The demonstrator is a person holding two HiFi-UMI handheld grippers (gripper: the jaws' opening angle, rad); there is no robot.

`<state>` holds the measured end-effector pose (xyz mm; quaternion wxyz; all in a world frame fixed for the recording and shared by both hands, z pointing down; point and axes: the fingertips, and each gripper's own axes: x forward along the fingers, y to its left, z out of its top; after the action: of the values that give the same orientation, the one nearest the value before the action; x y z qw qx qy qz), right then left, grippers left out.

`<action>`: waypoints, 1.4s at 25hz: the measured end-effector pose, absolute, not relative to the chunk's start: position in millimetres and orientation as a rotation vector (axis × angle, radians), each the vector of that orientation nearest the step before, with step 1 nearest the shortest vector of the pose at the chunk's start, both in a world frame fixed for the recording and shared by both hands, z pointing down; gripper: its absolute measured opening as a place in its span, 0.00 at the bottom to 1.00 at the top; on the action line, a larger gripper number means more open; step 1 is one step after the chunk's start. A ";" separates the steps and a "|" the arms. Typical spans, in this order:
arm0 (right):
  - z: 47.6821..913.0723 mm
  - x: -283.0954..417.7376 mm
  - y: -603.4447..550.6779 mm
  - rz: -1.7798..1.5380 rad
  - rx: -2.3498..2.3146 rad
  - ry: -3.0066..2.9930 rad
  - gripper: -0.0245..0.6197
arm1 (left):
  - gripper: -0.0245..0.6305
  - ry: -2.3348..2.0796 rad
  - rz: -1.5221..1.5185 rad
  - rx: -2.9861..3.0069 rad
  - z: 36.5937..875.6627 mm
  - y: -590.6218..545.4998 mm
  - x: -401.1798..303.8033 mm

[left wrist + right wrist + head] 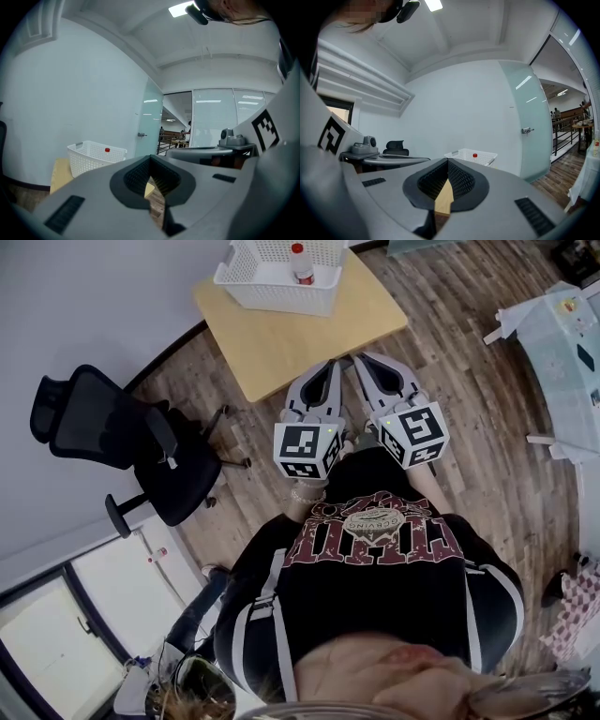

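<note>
White basket (277,294) on wooden table (300,338) holds red-capped bottle (302,268).

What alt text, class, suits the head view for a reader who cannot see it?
From above, a person holds the left gripper and right gripper side by side, fingers shut, toward a wooden table bearing a white basket holding a red-capped bottle.

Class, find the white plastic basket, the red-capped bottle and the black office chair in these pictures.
white plastic basket (281,298), head view, on its near side wall.
red-capped bottle (301,266), head view, on its body, below the cap.
black office chair (80,413), head view, on its backrest.
</note>
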<state>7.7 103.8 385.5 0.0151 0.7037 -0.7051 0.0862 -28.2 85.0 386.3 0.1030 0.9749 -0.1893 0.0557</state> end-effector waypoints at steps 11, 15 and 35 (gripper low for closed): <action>392.1 25.1 88.5 0.294 2.151 -2.229 0.06 | 0.11 -0.624 0.172 2.853 389.8 71.3 -14.8; 391.9 35.2 74.3 0.296 2.120 -2.260 0.06 | 0.11 -0.668 0.172 2.841 389.9 57.1 -5.4; 384.9 101.5 0.7 0.306 1.978 -2.373 0.06 | 0.11 -0.803 0.174 2.804 384.0 -10.7 65.3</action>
<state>101.5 0.7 384.9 0.0187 0.6371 -0.7642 0.0986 65.3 -10.7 384.0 0.1095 0.9539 -0.2731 0.0591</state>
